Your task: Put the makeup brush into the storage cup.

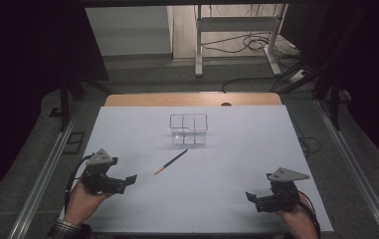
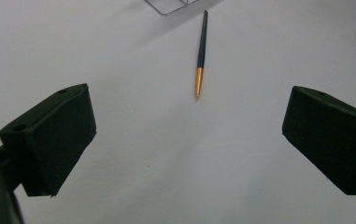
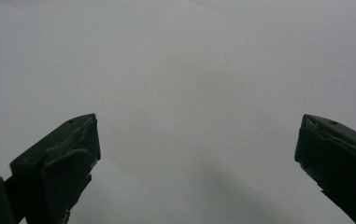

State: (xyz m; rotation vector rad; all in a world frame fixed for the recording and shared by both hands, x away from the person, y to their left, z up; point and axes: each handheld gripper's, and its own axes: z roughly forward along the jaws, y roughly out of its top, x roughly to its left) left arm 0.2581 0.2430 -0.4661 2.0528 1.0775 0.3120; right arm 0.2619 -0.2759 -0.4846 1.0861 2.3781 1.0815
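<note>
Big white table (image 1: 127, 149), with a clear divided organizer box (image 1: 188, 129) sitting mid-table. The pen (image 1: 171, 162) lies flat just in front of it, nothing blocking the way. Left gripper (image 1: 130, 179) points at it, jaws wide open and empty. Right gripper (image 1: 250, 196) is well apart, also spread wide with nothing in it.

Handheld rig, appearance: two black two-jaw grippers, one per hand.

Left gripper (image 1: 131, 178), at 8 o'clock in the high view: black body, grey three-cornered plate on top, black cable looping behind it; a striped cuff or band shows at the wrist. Right gripper (image 1: 249, 196), at 4 o'clock: same black build, grey plate, dark cable trailing past the wrist. In the gripper views each jaw is a blocky matt-black wedge with small round holes on its upper face; right gripper's pads look frayed at the edges.
</note>
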